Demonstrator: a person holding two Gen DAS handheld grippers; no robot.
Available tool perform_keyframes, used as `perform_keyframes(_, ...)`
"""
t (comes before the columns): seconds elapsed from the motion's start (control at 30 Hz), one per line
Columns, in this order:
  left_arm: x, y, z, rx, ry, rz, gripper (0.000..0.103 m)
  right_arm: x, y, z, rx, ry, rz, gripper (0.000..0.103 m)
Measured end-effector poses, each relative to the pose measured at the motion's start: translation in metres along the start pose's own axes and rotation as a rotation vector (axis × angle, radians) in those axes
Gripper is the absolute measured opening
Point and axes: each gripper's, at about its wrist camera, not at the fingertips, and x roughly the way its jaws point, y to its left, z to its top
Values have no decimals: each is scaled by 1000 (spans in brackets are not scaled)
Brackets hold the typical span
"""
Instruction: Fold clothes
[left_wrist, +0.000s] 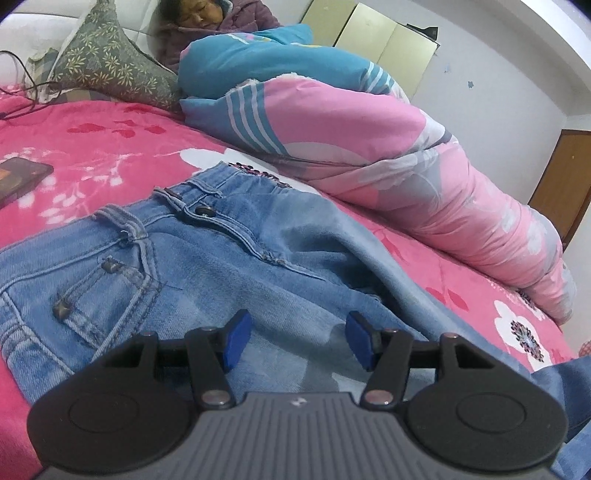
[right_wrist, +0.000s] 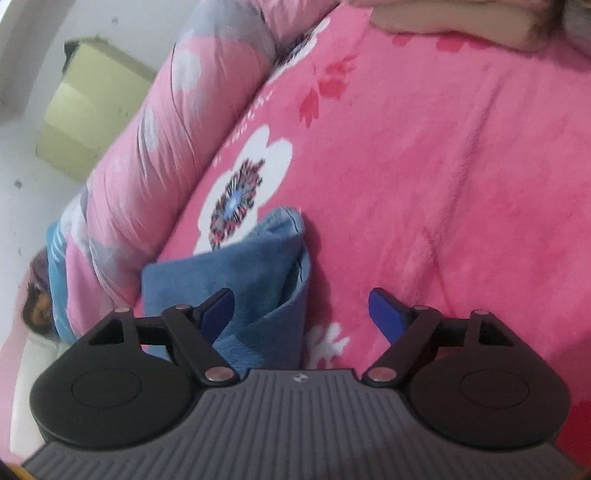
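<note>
Above a pink floral bedspread (left_wrist: 110, 147), the left gripper (left_wrist: 299, 338) hangs with its blue pads spread wide over blue jeans (left_wrist: 192, 266), gripping nothing. Meanwhile the right gripper (right_wrist: 301, 314), equally wide, frames a folded trouser leg end (right_wrist: 258, 266) near its left pad. At two o'clock from the jeans lies a rolled quilt (left_wrist: 369, 140); at ten o'clock, a phone (left_wrist: 22, 177).

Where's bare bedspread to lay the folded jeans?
Free: pink bedspread right of the jeans leg end, clear up toward the top edge of the right wrist view. Also a patch between the phone and jeans waistband. Crowded: rolled quilt along the far side.
</note>
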Motion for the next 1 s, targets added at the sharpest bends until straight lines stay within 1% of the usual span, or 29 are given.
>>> perform_keyframes(0.07, 1, -1, 0, 6, -1, 2, 60, 7, 5, 2, -66, 27, -17, 50)
perform_keyframes(0.1, 1, -1, 0, 7, -1, 3, 60, 10, 7, 2, -88, 38, -26, 44)
perform_keyframes(0.13, 0, -2, -1, 7, -1, 3, 60, 13, 8, 4, -98, 49, -31, 30)
perform_keyframes(0.17, 0, -2, -1, 5, -2, 2, 60, 15, 10, 5, -108, 60, -34, 13)
perform_keyframes(0.2, 0, -1, -1, 2, -3, 0, 60, 14, 14, 5, -121, 63, -26, 7)
perform_keyframes(0.23, 0, -1, -1, 0, -4, -2, 60, 12, 18, 5, -135, 64, -18, 4)
perform_keyframes(0.27, 0, -1, -1, -1, -4, -3, 60, 5, 24, 5, -159, 41, -4, 3)
perform_keyframes(0.37, -1, 0, -1, -7, -6, -7, 60, -38, 46, -2, -218, -82, 49, 3)
perform_keyframes(0.47, -1, 2, -1, -16, -8, -14, 60, -91, 56, -20, -236, -195, 29, 3)
perform_keyframes(0.53, -2, 3, -1, -22, -10, -19, 60, -123, 53, -36, -218, -255, -14, 3)
perform_keyframes(0.63, -2, 4, 0, -28, -12, -24, 60, -151, 28, -62, -99, -284, -106, 3)
perform_keyframes(0.7, -2, 5, 0, -31, -13, -27, 60, -159, 10, -78, -51, -276, -184, 3)
perform_keyframes(0.8, -2, 6, 0, -36, -14, -30, 60, -162, -18, -93, 54, -228, -244, 5)
perform_keyframes(0.83, -3, 6, 0, -37, -15, -31, 60, -164, -23, -95, 76, -229, -263, 9)
perform_keyframes(0.87, -3, 6, 0, -38, -15, -32, 60, -165, -27, -96, 94, -233, -283, 9)
perform_keyframes(0.93, -3, 6, 0, -39, -15, -32, 60, -176, -23, -92, 68, -309, -351, 10)
perform_keyframes(1.0, -3, 6, 0, -39, -16, -32, 60, -185, -13, -84, 33, -381, -394, 15)
